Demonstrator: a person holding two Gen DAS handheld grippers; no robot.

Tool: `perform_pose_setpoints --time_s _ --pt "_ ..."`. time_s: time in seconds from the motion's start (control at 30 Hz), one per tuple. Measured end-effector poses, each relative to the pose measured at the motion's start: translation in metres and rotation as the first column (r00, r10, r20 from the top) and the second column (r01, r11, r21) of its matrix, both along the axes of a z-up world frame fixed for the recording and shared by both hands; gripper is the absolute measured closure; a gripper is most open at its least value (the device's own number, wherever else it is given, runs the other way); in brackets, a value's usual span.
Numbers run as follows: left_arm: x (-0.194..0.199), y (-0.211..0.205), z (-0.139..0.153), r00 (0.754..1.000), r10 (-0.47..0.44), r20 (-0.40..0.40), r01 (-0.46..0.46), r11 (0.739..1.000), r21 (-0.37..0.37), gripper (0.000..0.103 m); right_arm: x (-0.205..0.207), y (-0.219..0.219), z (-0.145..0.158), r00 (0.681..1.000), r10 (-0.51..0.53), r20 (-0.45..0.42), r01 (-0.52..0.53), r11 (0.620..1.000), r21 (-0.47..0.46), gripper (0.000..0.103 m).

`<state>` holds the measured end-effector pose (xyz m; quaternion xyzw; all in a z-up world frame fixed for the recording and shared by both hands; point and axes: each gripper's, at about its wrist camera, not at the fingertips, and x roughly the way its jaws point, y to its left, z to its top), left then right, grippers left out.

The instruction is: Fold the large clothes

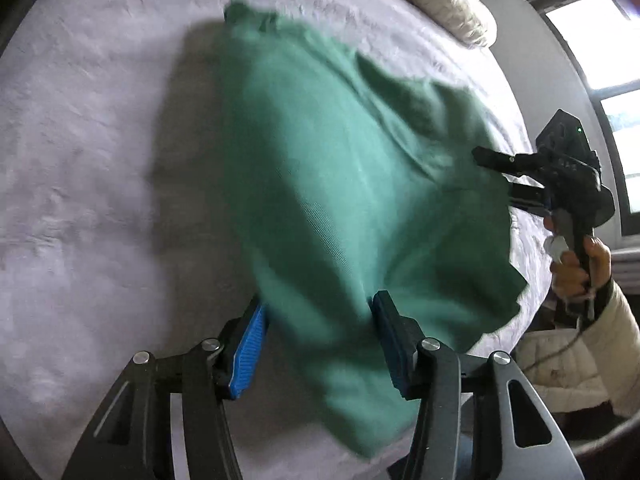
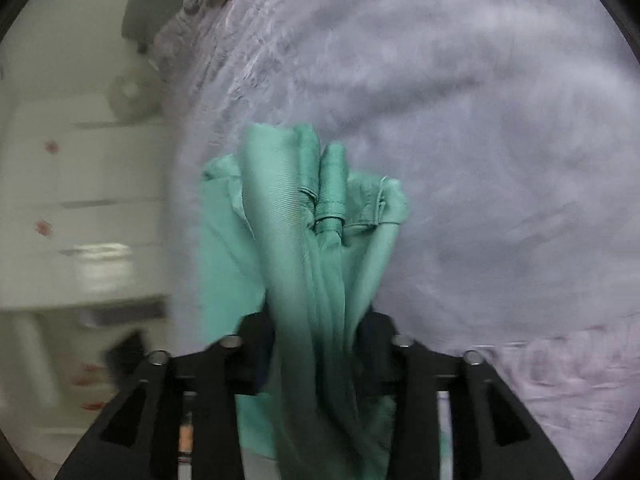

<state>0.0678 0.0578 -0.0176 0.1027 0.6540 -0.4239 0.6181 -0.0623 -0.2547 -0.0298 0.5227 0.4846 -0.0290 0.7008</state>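
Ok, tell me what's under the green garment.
Under the green garment lies the fuzzy lavender bed cover, shadowed along the garment's left edge. Anything directly beneath the cloth is covered.

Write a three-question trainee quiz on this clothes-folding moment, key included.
1. What colour is the garment?
2. True or false: the garment runs between the fingers of both the left gripper and the right gripper.
3. The bedspread under the garment is: A lilac, B red, C black.

Key: 1 green; 2 true; 3 A.
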Motion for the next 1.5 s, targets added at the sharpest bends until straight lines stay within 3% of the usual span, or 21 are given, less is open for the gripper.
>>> perform_pose_setpoints --time_s 0.07,0.1,0.13,0.2,0.23,0.27,0.37,0.5,0.63,0.73,0.97,1.1,1.2,1.27,1.33,1.4,1.5 --pt "0.010 0.004 0.018 0.998 0.020 0.055 -0.018 0.999 -0.039 0.048 0.003 -0.004 0.021 1.000 0.010 -0.001 -0.010 0.996 -0.088 0.059" --pt "0.016 0.006 0.026 0.994 0.049 0.093 -0.043 0.997 -0.059 0.036 0.004 -0.006 0.029 1.000 0.016 0.015 -0.014 0.994 -0.110 0.059" --pt "0.023 0.000 0.030 0.989 0.079 0.123 -0.072 0.995 -0.068 0.031 0.007 -0.007 0.034 0.999 0.027 0.034 -0.023 0.993 -0.113 0.059" --pt "0.037 -0.021 0.030 0.976 0.135 0.171 -0.124 0.989 -0.078 0.031 0.009 -0.004 0.031 0.998 0.057 0.029 -0.053 0.992 -0.118 0.062" --pt "0.041 -0.033 0.022 0.971 0.149 0.187 -0.138 0.988 -0.072 0.031 0.012 -0.003 0.025 0.998 0.066 0.015 -0.064 0.990 -0.122 0.069" --pt "0.047 -0.039 0.011 0.963 0.163 0.213 -0.156 0.986 -0.053 0.031 0.019 -0.002 0.020 0.997 0.074 0.003 -0.073 0.987 -0.140 0.097" --pt "0.049 -0.056 -0.017 0.945 0.171 0.279 -0.185 0.982 0.024 0.031 0.024 -0.009 0.002 0.996 0.073 -0.056 -0.084 0.970 -0.227 0.097" --pt "0.045 -0.074 -0.046 0.937 0.132 0.324 -0.162 0.985 0.067 0.028 0.004 -0.029 -0.045 0.995 0.040 -0.088 -0.055 0.982 -0.182 0.097" --pt "0.040 -0.071 -0.034 0.937 0.138 0.320 -0.177 0.980 0.094 0.028 -0.013 -0.040 -0.054 0.999 -0.024 -0.047 0.021 0.997 -0.077 0.096" --pt "0.024 -0.059 -0.011 0.917 0.091 0.387 -0.152 0.980 0.130 0.028 -0.028 -0.040 -0.030 0.996 -0.022 -0.088 0.011 0.992 -0.127 0.086" --pt "-0.032 -0.032 0.018 0.942 0.015 0.335 -0.061 0.990 0.129 0.028 -0.066 0.008 0.046 0.992 0.123 -0.037 -0.128 0.974 -0.189 0.084" --pt "-0.065 -0.026 0.009 0.952 -0.033 0.304 -0.020 0.985 0.170 0.028 -0.074 0.047 0.061 0.978 0.207 -0.025 -0.208 0.961 -0.185 0.084" --pt "-0.083 -0.020 -0.009 0.951 -0.071 0.299 0.004 0.976 0.220 0.028 -0.071 0.070 0.054 0.964 0.253 -0.076 -0.264 0.943 -0.204 0.084" --pt "-0.089 -0.011 -0.013 0.952 -0.068 0.300 0.003 0.977 0.211 0.028 -0.073 0.077 0.042 0.955 0.258 -0.145 -0.287 0.926 -0.245 0.084" --pt "-0.093 -0.003 -0.013 0.952 -0.066 0.300 0.007 0.981 0.194 0.027 -0.078 0.080 0.030 0.946 0.244 -0.213 -0.296 0.917 -0.267 0.088" --pt "-0.095 0.001 -0.015 0.947 -0.068 0.314 0.006 0.981 0.194 0.019 -0.093 0.079 0.015 0.941 0.234 -0.244 -0.295 0.922 -0.252 0.094" --pt "-0.095 0.009 -0.023 0.957 -0.055 0.285 0.002 0.983 0.185 0.019 -0.113 0.083 -0.010 0.931 0.232 -0.280 -0.302 0.922 -0.240 0.100"
